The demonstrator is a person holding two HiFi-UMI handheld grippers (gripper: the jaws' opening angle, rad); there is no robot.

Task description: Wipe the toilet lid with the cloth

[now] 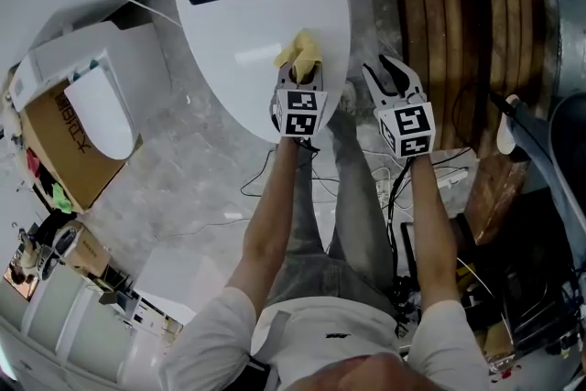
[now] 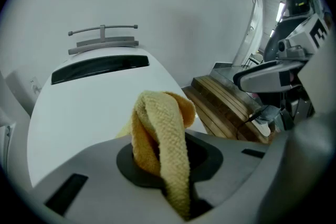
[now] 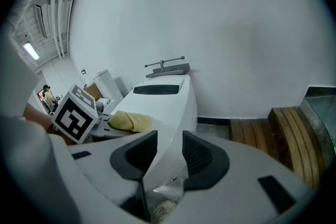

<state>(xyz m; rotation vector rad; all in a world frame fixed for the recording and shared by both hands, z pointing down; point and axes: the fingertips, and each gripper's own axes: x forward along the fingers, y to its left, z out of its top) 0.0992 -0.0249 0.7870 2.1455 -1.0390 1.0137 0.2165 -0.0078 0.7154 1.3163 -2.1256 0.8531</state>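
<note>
- Cloth [image 1: 303, 49] in head view: yellow, bunched, on near right part of lid [image 1: 238, 23]; nipped in left gripper [image 1: 300, 73], sticking out past the tips.
- Right gripper [image 1: 391, 74] just off lid's right edge, above floor [image 1: 183, 169]; jaws spread, holding nothing.
- Planks [image 1: 439, 14] right of toilet.
- Left gripper view: left gripper [image 2: 169, 159] clamped tight on cloth [image 2: 163, 134]; one fold stands up, another drapes down between the jaws. Lid [image 2: 84, 107] straight ahead.
- Right gripper view: right gripper [image 3: 169, 157] part open, empty; lid [image 3: 170, 107] edge seen through the gap, behind the jaws. Cloth [image 3: 129, 120] lying on lid at left, next to left gripper [image 3: 107, 126]. Planks [image 3: 278, 139] at right.
</note>
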